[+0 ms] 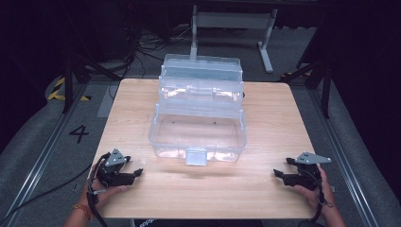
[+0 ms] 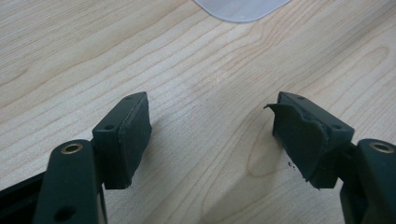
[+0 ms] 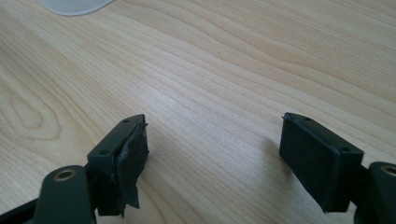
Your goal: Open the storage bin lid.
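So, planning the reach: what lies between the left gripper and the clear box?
Nothing. In the high view, bare wooden table separates the left gripper from the clear box; the left gripper view shows bare wood between its open jaws.

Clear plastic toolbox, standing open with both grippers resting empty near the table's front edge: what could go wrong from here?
The toolbox is transparent, so its walls and front latch could be misjudged on approach. The left gripper has a torn, peeling pad on one of its fingers, which might slip on smooth plastic. The raised trays could swing if bumped.
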{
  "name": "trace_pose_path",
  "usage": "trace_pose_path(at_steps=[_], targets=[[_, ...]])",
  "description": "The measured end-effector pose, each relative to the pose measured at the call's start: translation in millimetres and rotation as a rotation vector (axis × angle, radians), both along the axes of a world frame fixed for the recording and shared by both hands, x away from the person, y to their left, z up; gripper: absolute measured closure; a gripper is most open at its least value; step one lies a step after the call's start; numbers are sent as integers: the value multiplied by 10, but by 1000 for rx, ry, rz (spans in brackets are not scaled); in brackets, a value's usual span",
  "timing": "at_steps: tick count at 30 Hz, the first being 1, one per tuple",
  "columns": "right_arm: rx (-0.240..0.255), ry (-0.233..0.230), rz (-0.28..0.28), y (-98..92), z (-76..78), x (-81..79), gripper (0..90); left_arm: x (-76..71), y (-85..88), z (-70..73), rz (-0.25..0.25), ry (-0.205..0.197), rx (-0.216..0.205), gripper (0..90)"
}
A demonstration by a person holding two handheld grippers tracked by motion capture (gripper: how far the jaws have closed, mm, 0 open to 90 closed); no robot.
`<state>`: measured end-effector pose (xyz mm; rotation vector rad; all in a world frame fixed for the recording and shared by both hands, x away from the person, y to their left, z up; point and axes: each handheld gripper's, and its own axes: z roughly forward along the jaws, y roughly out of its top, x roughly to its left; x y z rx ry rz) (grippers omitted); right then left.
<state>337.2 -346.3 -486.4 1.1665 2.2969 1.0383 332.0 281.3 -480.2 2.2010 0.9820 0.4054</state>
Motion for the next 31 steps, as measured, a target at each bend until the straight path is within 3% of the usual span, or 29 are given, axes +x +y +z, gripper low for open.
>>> trace_pose_path(at_steps=[23,31], targets=[[-3,0,-2,2,0,11,229,15,-14,-7,14,2,-7,278],[-4,-1,-4,3,-1,10,224,36,-14,-9,24,3,-5,235]])
